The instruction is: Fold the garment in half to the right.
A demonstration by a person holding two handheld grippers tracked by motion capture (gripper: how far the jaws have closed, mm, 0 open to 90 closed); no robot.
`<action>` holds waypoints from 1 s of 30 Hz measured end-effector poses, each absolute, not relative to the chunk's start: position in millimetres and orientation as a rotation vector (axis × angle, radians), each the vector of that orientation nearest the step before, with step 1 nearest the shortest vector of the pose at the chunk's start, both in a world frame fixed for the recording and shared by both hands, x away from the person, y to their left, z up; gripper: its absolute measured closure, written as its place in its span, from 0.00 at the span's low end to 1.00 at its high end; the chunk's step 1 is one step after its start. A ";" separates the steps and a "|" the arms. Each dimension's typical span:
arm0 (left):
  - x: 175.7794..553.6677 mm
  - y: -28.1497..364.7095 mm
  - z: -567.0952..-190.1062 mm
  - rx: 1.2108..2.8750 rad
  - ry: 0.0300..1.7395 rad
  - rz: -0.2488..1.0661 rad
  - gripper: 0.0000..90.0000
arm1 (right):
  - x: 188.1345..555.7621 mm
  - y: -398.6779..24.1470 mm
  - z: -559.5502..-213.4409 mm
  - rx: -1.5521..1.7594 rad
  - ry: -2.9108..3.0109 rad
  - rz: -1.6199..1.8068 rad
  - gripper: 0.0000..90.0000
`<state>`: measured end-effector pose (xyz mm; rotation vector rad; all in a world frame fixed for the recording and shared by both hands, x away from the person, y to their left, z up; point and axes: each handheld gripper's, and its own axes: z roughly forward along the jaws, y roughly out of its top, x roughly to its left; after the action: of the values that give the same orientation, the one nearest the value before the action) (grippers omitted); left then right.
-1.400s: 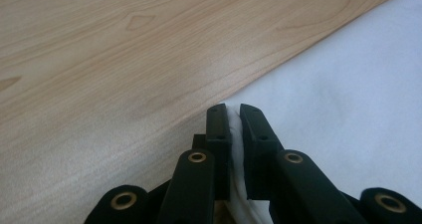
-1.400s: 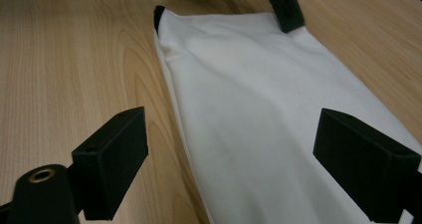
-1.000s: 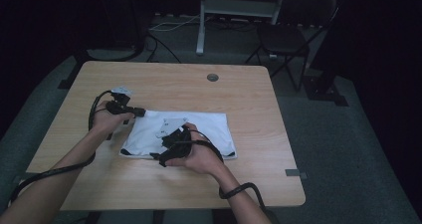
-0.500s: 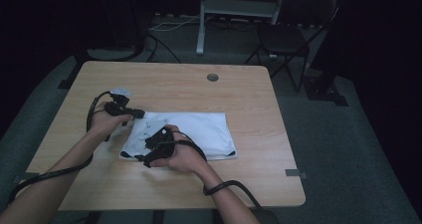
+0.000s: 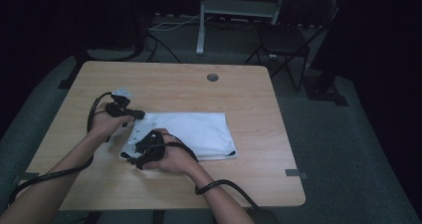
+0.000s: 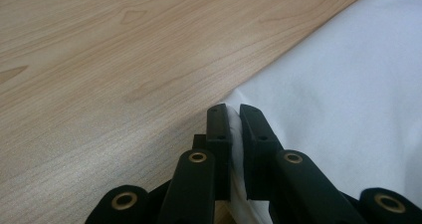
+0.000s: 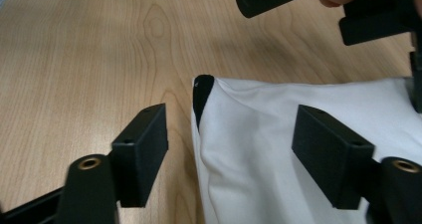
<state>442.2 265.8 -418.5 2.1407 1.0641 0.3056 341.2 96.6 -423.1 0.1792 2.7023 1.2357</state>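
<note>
1. A white folded cloth (image 5: 191,134) lies flat on the wooden counter (image 5: 249,99), nearer the counter's left edge than its right one and about midway between its far and near edges.
2. The left tongs (image 6: 230,115) are clamped on the cloth's far left corner, with white fabric pinched between the pads.
3. The right tongs (image 7: 229,154) hang over the cloth's near left corner, which bears a small black tab (image 7: 201,97). Their jaws have just been closing, yet they stand apart on either side of the cloth edge, pads clear of it.
</note>
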 end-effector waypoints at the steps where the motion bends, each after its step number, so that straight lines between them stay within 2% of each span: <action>1: 442.1 265.5 -418.4 2.141 1.064 0.306 0.93 | 341.0 97.2 -423.5 0.183 2.704 1.237 0.38; 15: 441.9 264.8 -418.6 2.147 1.060 0.304 0.93 | 342.3 111.8 -429.2 0.157 2.737 1.212 0.55; 30: 442.0 264.4 -420.6 2.159 1.055 0.300 0.93 | 345.5 116.6 -434.9 0.156 2.757 1.189 0.67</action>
<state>442.0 264.4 -420.6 2.1592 1.0548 0.3001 345.5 116.6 -434.9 0.1559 2.7565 1.1895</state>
